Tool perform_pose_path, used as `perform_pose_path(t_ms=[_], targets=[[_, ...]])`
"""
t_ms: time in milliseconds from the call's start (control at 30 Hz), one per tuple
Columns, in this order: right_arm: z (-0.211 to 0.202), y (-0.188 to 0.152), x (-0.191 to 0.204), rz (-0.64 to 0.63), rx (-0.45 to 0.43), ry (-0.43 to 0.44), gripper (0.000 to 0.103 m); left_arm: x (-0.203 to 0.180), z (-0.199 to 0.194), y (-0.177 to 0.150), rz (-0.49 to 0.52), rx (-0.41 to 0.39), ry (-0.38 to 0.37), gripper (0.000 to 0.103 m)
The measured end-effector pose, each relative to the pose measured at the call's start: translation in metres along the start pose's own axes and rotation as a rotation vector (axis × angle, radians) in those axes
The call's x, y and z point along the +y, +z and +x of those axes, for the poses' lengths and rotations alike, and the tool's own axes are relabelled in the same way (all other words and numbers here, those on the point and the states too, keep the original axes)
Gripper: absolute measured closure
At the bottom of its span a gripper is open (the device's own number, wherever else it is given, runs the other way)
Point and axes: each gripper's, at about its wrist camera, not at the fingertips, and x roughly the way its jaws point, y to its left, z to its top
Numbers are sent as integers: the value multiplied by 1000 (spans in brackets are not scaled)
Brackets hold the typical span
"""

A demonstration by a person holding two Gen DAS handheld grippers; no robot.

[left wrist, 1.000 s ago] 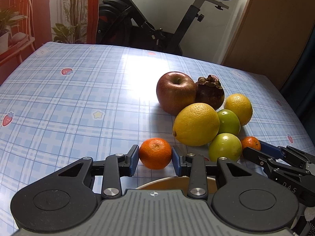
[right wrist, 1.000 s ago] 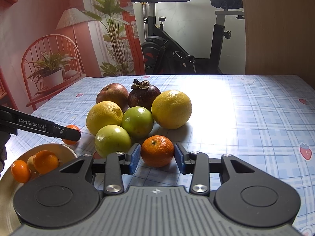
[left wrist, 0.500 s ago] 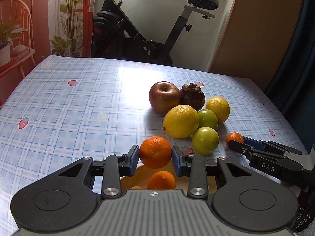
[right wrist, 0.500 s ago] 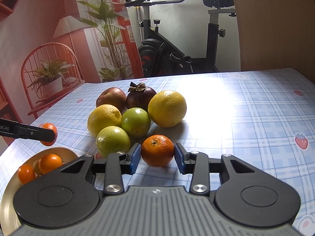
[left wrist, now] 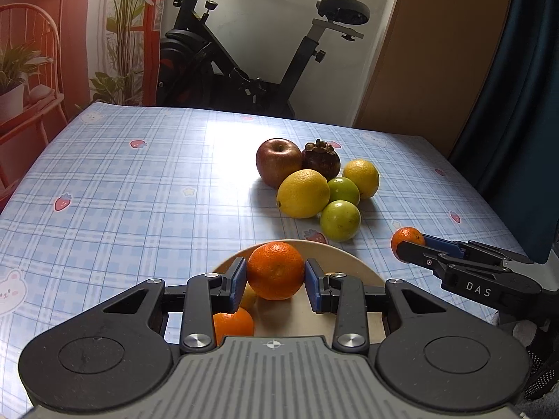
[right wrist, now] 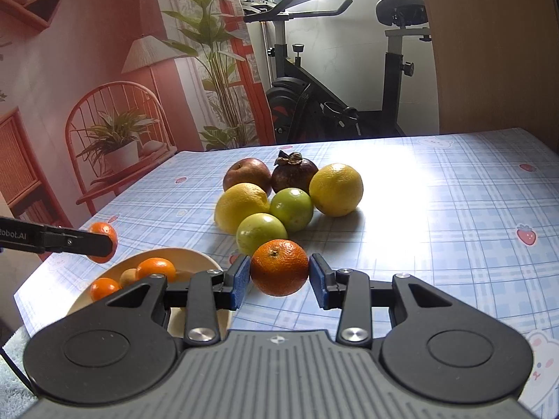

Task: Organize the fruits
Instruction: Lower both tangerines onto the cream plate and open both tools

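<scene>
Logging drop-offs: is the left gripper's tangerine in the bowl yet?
Not yet: the tangerine is held above the bowl by the left gripper.

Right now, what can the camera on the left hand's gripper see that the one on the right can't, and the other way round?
Only the left wrist view shows the right gripper from the side, holding its mandarin, and a dark curtain.

Only the right wrist view shows the left gripper side-on, a shaded lamp, a potted plant on a red chair, and three small fruits in the plate.

Both show the fruit pile with its apple, the plaid tablecloth and the exercise bike.
</scene>
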Motion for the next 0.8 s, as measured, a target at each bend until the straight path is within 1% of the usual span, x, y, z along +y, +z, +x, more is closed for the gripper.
perform_pose_path(t_ms=[67, 167, 367, 567, 800], targets=[[-5, -3, 6, 1, 5, 11, 63, 0, -4, -10, -1, 16, 5, 65], [-8, -7, 15, -18, 21, 18, 63, 6, -7, -20, -33, 30, 6, 65], [-11, -10, 30, -52, 43, 30, 63, 15, -10, -31, -66, 65, 17, 65], [-6, -15, 40, -87, 64, 37, 63, 14, -5, -41, -38, 91, 46, 65], [1, -18, 42, -101, 78, 33, 63, 17, -1, -43, -38, 98, 64, 65]])
